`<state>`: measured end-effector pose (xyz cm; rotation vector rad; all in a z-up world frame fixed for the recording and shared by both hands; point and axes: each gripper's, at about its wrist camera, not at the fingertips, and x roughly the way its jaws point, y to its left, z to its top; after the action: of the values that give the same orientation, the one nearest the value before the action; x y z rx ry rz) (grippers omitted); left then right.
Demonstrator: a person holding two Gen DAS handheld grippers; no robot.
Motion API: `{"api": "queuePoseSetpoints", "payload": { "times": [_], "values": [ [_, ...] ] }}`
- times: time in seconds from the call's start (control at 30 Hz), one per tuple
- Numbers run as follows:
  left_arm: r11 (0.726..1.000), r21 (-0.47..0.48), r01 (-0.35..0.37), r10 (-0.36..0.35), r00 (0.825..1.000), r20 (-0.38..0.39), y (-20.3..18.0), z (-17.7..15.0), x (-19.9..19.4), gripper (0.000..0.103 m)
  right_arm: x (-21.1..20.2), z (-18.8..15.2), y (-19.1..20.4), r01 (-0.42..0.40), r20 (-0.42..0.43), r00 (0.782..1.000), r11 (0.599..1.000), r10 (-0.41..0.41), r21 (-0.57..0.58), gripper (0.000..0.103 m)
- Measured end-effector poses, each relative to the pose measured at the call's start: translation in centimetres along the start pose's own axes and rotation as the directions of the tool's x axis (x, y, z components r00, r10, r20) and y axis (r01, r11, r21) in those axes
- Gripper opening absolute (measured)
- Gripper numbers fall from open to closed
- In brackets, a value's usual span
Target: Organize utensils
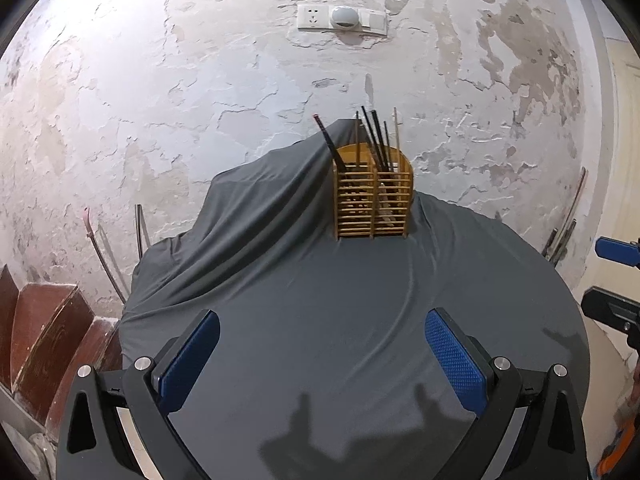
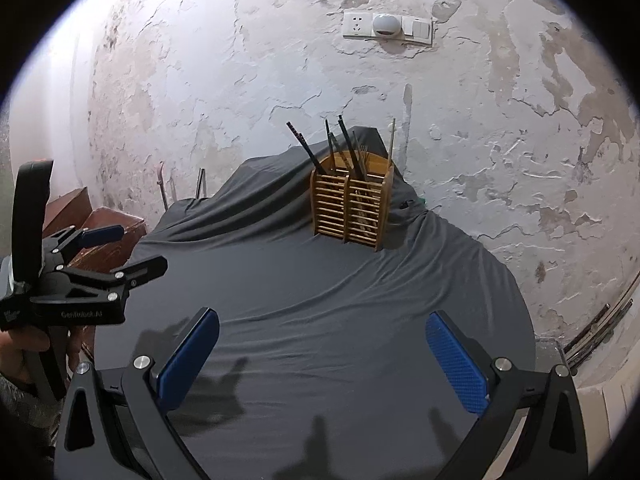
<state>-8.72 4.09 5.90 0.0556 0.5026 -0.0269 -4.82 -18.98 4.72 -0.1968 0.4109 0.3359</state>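
Chopsticks [image 1: 376,136] in one holder [image 1: 374,204], two claws spread

Materials and finish, both wrist views

Desk cloth [image 1: 320,300]: dark grey fabric, matt, smooth weave, soft wrinkles. Utensil holder [image 1: 374,196]: slatted wood or bamboo, honey tone, light satin sheen. Chopsticks [image 1: 376,136] in it: some dark and glossy, some pale bare wood. Left hand-held gripper [image 1: 322,354]: matt black plastic frame, bright metal bolt heads, blue pads [image 1: 456,360] with knurled diamond texture, rubbery look. Right hand-held gripper [image 2: 322,356]: same build. Wall [image 1: 160,100]: rough, flaking plaster, chalky. Socket plate [image 1: 316,18]: smooth white plastic. Boards [image 1: 44,340] at left: reddish-brown wood, scuffed varnish.
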Motion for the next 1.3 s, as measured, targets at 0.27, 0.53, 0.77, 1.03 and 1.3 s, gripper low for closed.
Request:
{"api": "queuePoseSetpoints", "payload": {
  "times": [0.27,0.53,0.77,1.03,1.3],
  "values": [
    [1.0,-0.001,0.001,-0.001,1.0,0.009,0.0,0.1,0.3,0.103,0.2,-0.2,-0.2,0.005,-0.004,1.0,1.0,-0.005,0.011,0.103],
    [1.0,-0.015,-0.012,0.012,0.999,0.034,-0.3,0.3,0.2,0.103,0.0,-0.1,0.7,-0.009,0.015,1.0,1.0,0.009,0.007,0.103],
    [1.0,-0.012,-0.002,0.002,1.0,0.021,-0.4,0.1,0.3,0.103,0.2,-0.2,1.0,-0.007,0.009,1.0,1.0,0.007,0.007,0.103],
    [1.0,-0.004,0.003,-0.003,1.0,0.014,-0.5,-0.2,0.4,0.103,0.3,-0.5,1.0,-0.011,0.005,1.0,1.0,0.011,0.015,0.103],
    [1.0,0.005,0.013,-0.013,1.0,0.009,-0.7,-0.3,0.6,0.103,0.3,-0.8,0.9,-0.006,-0.001,1.0,1.0,0.006,0.016,0.103]
  ]
}}
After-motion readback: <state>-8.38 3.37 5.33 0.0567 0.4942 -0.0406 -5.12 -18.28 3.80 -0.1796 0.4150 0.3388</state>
